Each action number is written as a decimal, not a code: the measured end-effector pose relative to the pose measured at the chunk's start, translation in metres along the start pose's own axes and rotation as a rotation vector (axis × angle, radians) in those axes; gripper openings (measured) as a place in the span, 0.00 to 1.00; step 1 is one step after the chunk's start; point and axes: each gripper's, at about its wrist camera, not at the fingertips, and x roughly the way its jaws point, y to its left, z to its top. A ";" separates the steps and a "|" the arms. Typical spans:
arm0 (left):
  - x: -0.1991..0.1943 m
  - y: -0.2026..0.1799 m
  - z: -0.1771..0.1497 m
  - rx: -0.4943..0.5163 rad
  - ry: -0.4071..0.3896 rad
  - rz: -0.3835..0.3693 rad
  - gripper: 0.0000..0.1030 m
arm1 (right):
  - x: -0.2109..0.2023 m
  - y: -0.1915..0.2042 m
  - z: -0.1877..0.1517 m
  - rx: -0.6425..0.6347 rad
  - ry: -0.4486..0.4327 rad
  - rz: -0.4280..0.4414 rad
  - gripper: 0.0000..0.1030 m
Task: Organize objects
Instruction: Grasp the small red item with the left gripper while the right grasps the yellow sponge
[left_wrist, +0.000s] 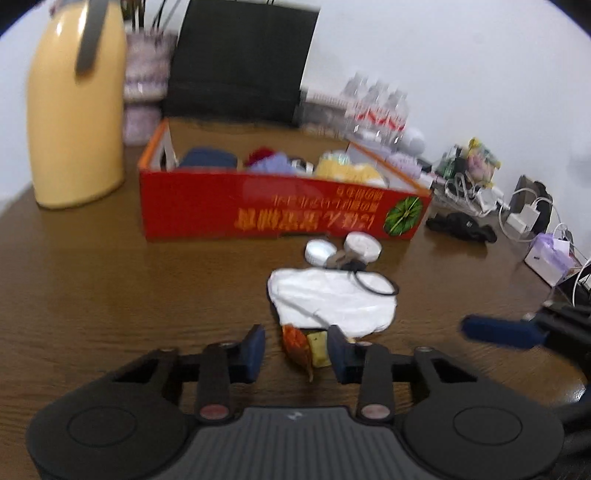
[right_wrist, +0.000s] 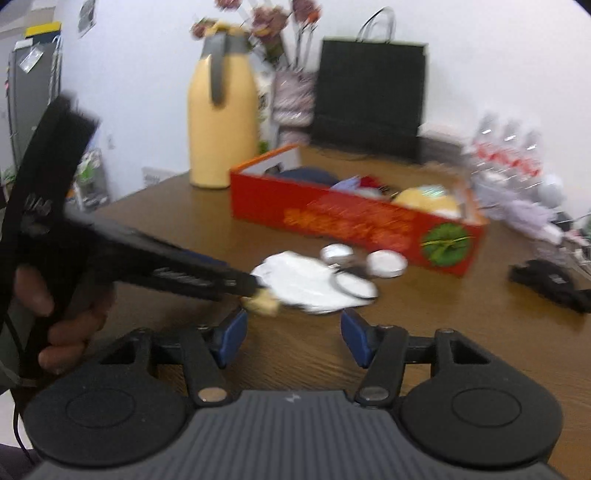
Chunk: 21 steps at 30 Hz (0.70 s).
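A small orange and yellow packet lies on the brown table, at the near edge of a flat white pouch. My left gripper straddles the packet: the right pad is against it and a gap shows at the left pad. On the pouch's far corner lies a black ring, with two white round tins behind it. A red box holding several soft items stands further back. My right gripper is open just short of the pouch, with nothing between its fingers. The left gripper comes in from the left in the right wrist view.
A tall yellow flask, a vase and a black paper bag stand behind the box. Water bottles, chargers with cables and a black cloth item crowd the right side. A hand holds the left gripper.
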 end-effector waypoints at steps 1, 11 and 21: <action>0.000 0.003 0.000 -0.012 -0.003 -0.011 0.15 | 0.010 0.004 0.000 -0.008 0.011 0.005 0.58; -0.038 0.034 -0.012 -0.065 -0.071 0.047 0.09 | 0.069 0.024 0.011 0.036 0.069 0.005 0.44; -0.078 0.034 -0.031 -0.053 -0.087 0.058 0.09 | 0.028 0.032 -0.007 0.063 0.040 -0.016 0.34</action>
